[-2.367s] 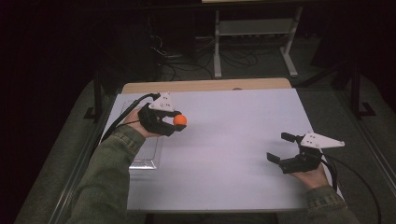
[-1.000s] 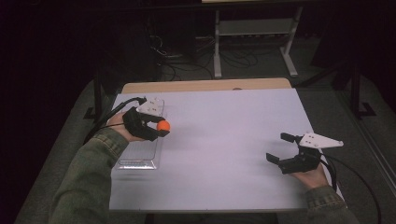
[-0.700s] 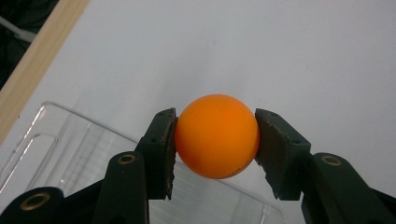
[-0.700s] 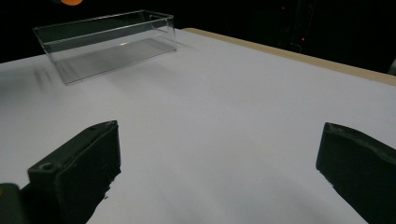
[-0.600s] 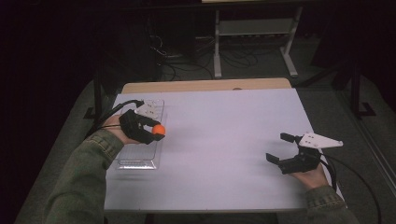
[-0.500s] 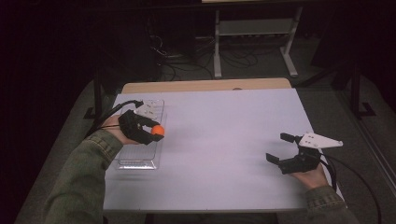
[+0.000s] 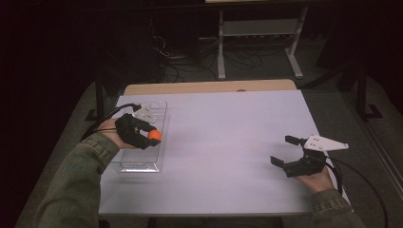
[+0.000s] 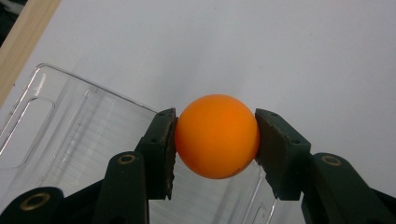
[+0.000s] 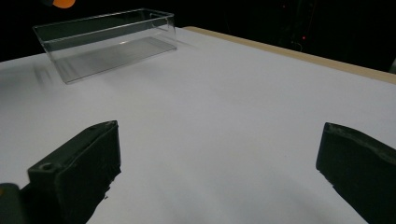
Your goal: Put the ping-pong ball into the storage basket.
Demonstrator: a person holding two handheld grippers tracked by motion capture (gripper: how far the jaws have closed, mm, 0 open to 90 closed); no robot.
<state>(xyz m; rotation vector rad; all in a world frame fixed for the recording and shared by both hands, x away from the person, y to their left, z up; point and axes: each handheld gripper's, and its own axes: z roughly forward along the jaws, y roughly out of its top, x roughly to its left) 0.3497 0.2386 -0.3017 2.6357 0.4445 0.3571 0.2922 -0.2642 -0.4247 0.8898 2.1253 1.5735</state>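
My left gripper (image 7: pixel 151 136) is shut on an orange ball (image 7: pixel 154 135), held just above the right rim of a clear plastic bin (image 7: pixel 142 164) at the table's left side. In the left gripper view the orange ball (image 8: pixel 217 136) sits squeezed between the two black pads (image 8: pixel 161 144), with the clear bin (image 8: pixel 56 140) below and behind it. My right gripper (image 7: pixel 286 152) rests near the table's right front, jaws wide apart and nothing between them. Its own view has the right gripper (image 9: pixel 219 163) over bare white table, and the bin (image 9: pixel 107 39) far off.
The white table (image 7: pixel 228 137) has a wooden strip (image 7: pixel 209 87) along its far edge. Beyond it stand a metal shelf frame (image 7: pixel 259 33) and cables on a dark floor. Black cables trail from both grippers.
My left gripper has carried the orange ball leftward and toward me, from over the open table to above the clear bin. The right gripper has stayed put.
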